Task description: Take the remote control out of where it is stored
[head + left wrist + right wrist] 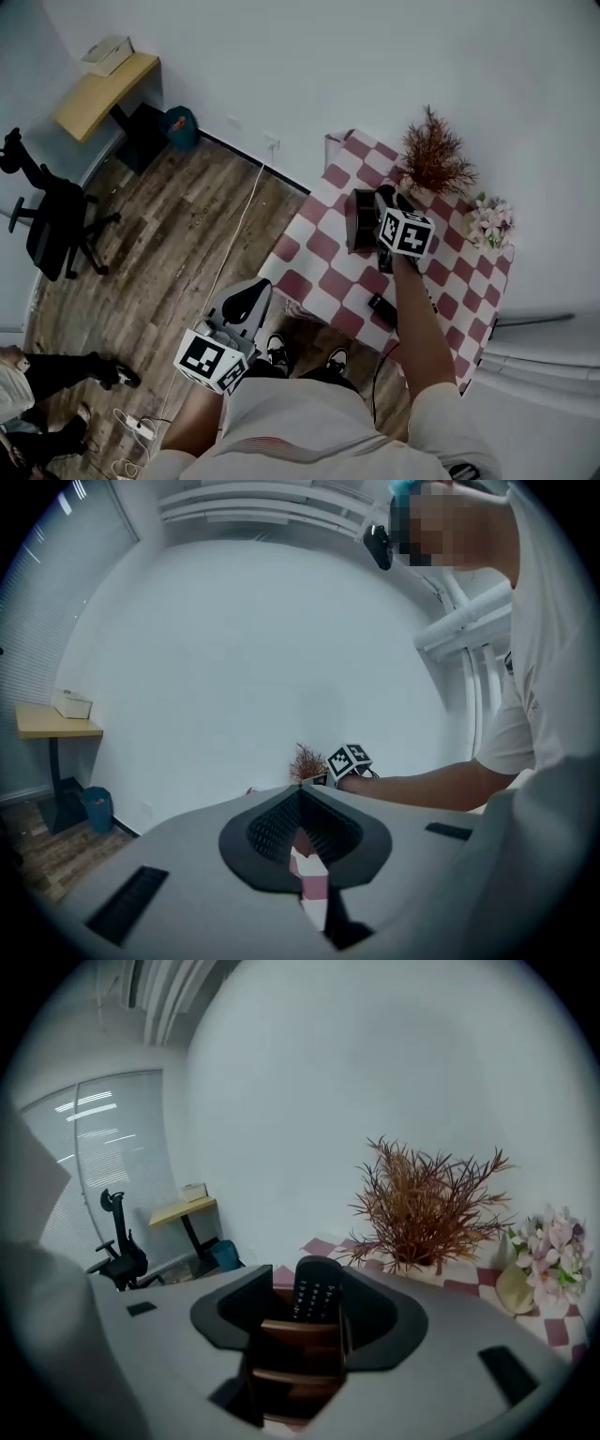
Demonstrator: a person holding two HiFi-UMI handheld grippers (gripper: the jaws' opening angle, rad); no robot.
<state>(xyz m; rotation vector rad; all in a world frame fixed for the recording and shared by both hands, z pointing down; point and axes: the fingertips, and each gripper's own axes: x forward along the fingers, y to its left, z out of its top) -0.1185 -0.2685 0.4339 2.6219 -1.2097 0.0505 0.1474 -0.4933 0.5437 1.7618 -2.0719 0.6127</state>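
My right gripper (307, 1283) has its jaws apart, with the remote control (317, 1293) upright in a wooden holder (298, 1346) between them. My left gripper (300, 797) is closed and empty.

Matt black plastic remote control (317, 1290) in dark wooden organiser (295, 1331).

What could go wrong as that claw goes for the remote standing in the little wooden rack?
1. The right gripper has open jaws straddling the wooden rack as well as the remote; closing might catch the rack and drag it up too.
2. The left gripper hangs away from the table, so nothing steadies the rack.
3. The dried plant and flowers stand close behind; a swing could knock them.
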